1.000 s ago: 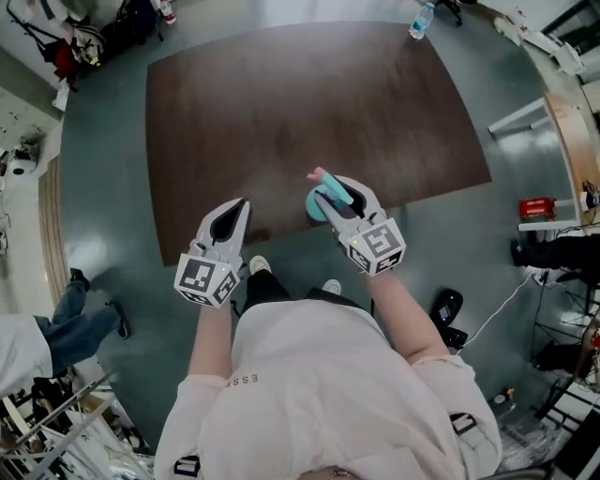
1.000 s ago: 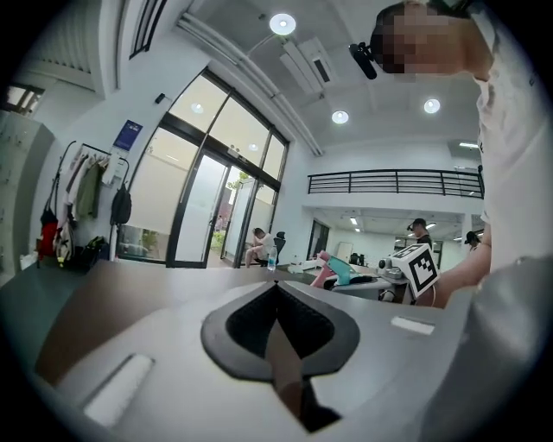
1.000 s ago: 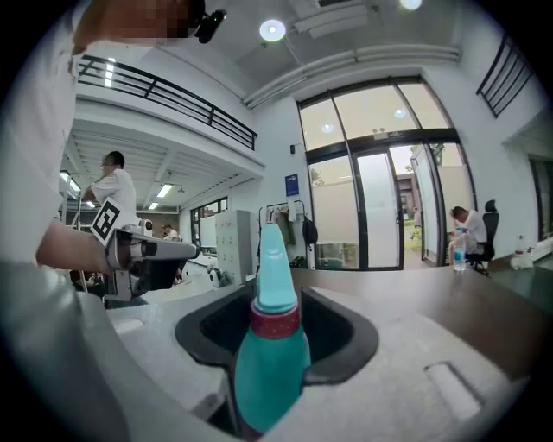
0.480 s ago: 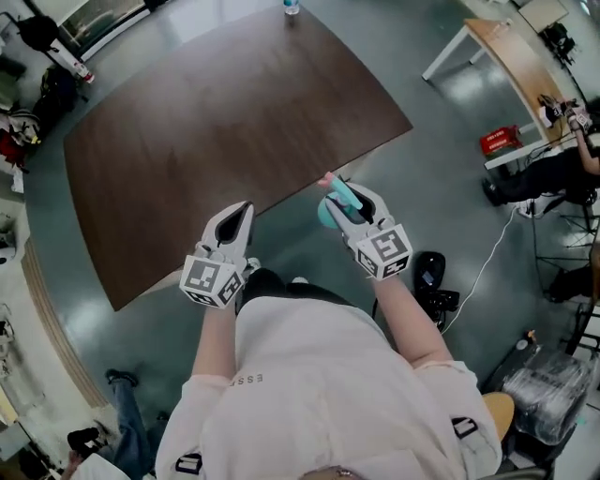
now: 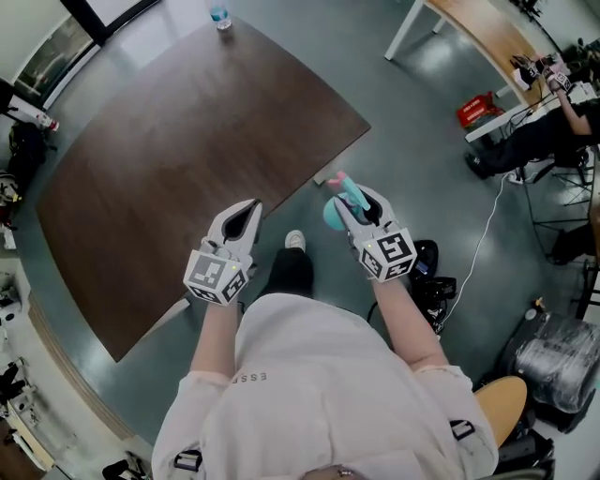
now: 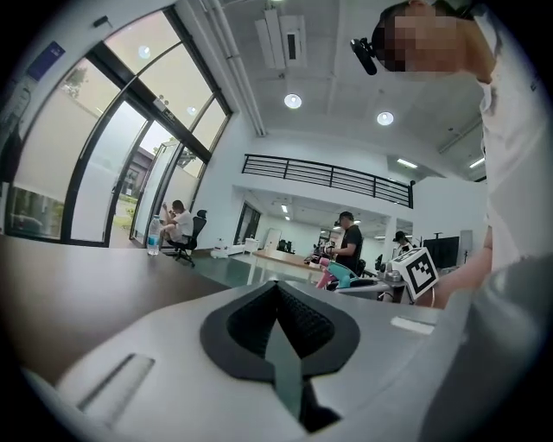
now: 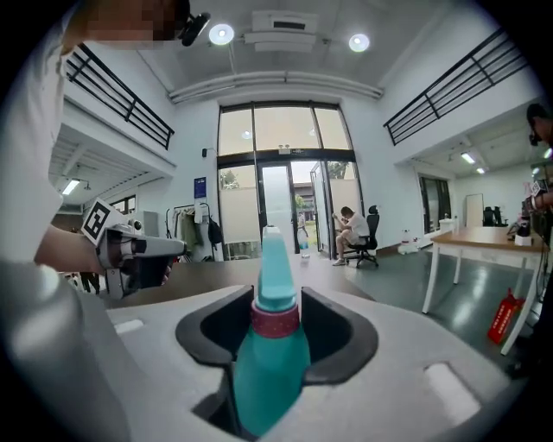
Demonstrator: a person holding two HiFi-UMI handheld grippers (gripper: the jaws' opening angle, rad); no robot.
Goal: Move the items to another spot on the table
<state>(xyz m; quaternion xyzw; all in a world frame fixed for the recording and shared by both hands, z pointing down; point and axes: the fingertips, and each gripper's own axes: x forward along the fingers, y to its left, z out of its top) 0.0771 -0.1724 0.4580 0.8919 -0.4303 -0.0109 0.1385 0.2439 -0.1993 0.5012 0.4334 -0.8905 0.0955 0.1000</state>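
Teal bottle [image 7: 270,350] with pink collar clamped between jaws of right hand-held gripper [image 5: 354,201], just off the brown table [image 5: 178,141] edge at its 4 o'clock, left hand-held gripper [image 5: 247,214] closed, empty, at 9 o'clock of the right

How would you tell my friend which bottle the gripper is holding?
Find the big brown table; just off its near edge, the person's right gripper is clamped on a teal bottle. It has a red ring round its neck, unlike the clear water bottle standing on the table's far corner.
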